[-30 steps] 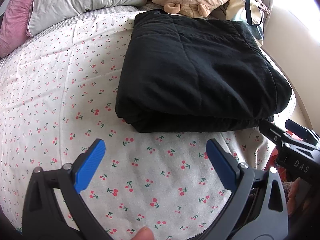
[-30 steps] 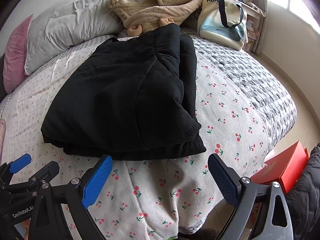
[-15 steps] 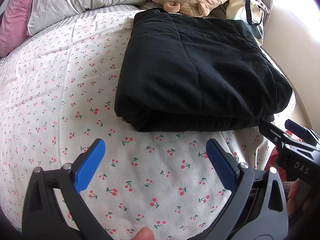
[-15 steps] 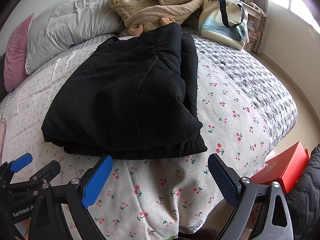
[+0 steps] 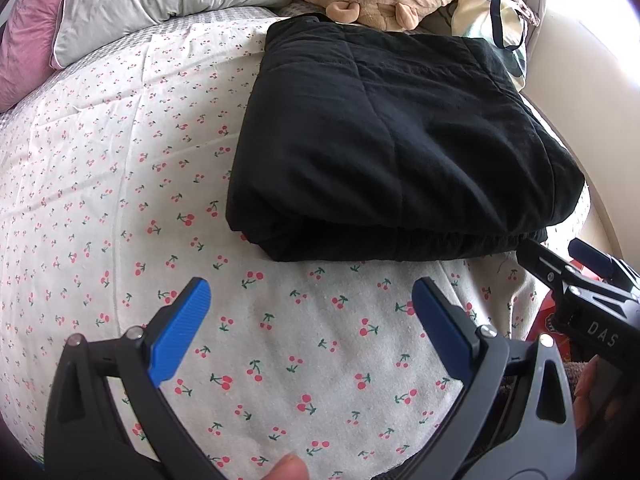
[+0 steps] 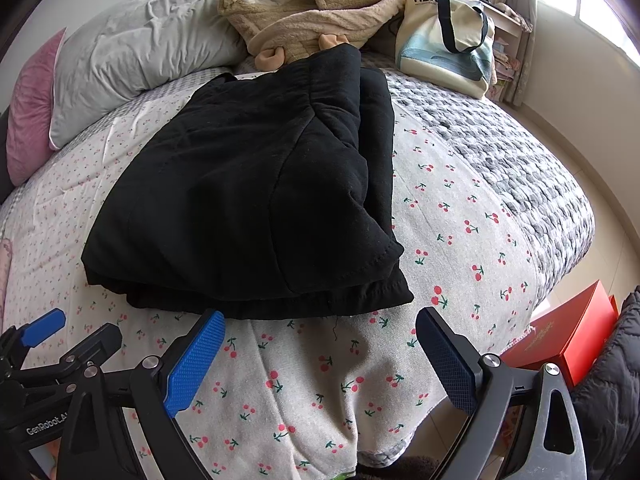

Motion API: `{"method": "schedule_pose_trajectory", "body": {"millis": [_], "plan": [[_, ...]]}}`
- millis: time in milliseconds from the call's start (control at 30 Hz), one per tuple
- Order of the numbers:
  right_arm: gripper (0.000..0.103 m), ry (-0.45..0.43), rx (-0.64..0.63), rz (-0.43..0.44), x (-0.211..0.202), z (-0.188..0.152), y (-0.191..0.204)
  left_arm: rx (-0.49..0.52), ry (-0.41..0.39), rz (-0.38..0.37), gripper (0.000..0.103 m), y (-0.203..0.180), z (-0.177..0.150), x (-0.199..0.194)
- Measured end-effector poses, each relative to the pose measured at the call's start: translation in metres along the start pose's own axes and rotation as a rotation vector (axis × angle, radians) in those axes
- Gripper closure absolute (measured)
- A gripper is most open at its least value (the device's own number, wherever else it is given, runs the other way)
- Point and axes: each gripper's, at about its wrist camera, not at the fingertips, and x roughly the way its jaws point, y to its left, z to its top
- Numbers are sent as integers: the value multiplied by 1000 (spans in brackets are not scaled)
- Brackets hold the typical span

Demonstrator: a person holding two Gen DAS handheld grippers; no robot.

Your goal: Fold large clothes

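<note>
A large black padded garment (image 5: 400, 140) lies folded in a thick rectangle on the cherry-print bed sheet (image 5: 120, 200); it also shows in the right wrist view (image 6: 256, 200). My left gripper (image 5: 312, 332) is open and empty, hovering over the sheet a little short of the garment's near edge. My right gripper (image 6: 320, 356) is open and empty, just short of the garment's near hem. Each gripper appears at the edge of the other's view: the right one (image 5: 576, 280), the left one (image 6: 60, 344).
A grey pillow (image 6: 132, 48) and a pink pillow (image 6: 32, 108) lie at the head of the bed. A beige fleece garment (image 6: 320, 4) and a tote bag (image 6: 444, 36) sit behind the black garment. A red box (image 6: 576, 332) stands on the floor at right.
Both grippers have eased slightly toward the garment, the right one more. The garment has not moved and both grippers stay open.
</note>
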Motion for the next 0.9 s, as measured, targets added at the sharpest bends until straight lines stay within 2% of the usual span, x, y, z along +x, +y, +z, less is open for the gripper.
{"method": "schedule_pose_trajectory", "body": {"millis": [400, 900], "plan": [[6, 12, 15, -6, 8, -1, 6, -34, 25, 29, 3, 16, 9, 8], [6, 11, 43, -14, 10, -1, 3, -80, 31, -16, 3, 28, 13, 4]]}}
